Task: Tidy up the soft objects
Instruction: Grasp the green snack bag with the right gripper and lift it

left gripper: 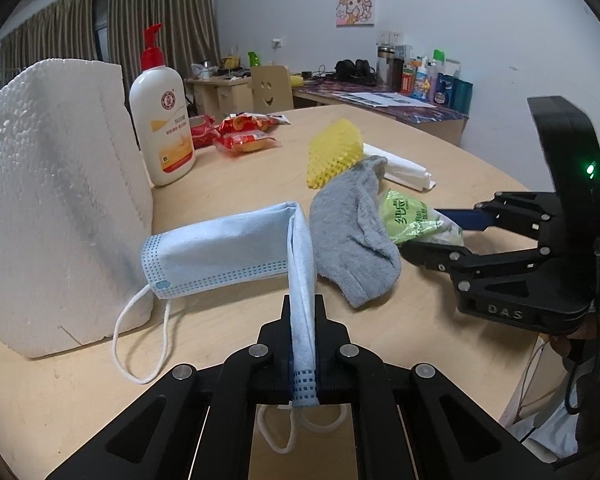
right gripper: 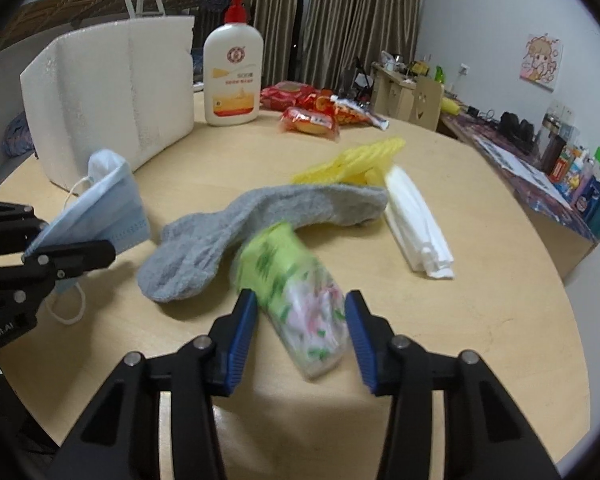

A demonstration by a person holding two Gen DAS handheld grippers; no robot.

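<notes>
My left gripper [left gripper: 303,322] is shut on a light blue face mask [left gripper: 228,252], held above the round wooden table; it also shows in the right wrist view [right gripper: 112,204]. A grey sock [left gripper: 350,236] lies beside it in the middle, also in the right wrist view [right gripper: 260,220]. My right gripper [right gripper: 300,320] is open, its blue pads [right gripper: 242,340] on either side of a green tissue packet [right gripper: 296,300], which looks blurred. In the left wrist view the packet [left gripper: 412,218] sits at that gripper's [left gripper: 436,228] tips.
A white foam block [left gripper: 56,200] stands at the left. A lotion pump bottle [left gripper: 162,120] and red snack packets [left gripper: 244,130] are behind. A yellow mesh piece [left gripper: 334,150] and folded white plastic [right gripper: 418,224] lie beyond the sock. A cluttered desk [left gripper: 380,100] stands by the wall.
</notes>
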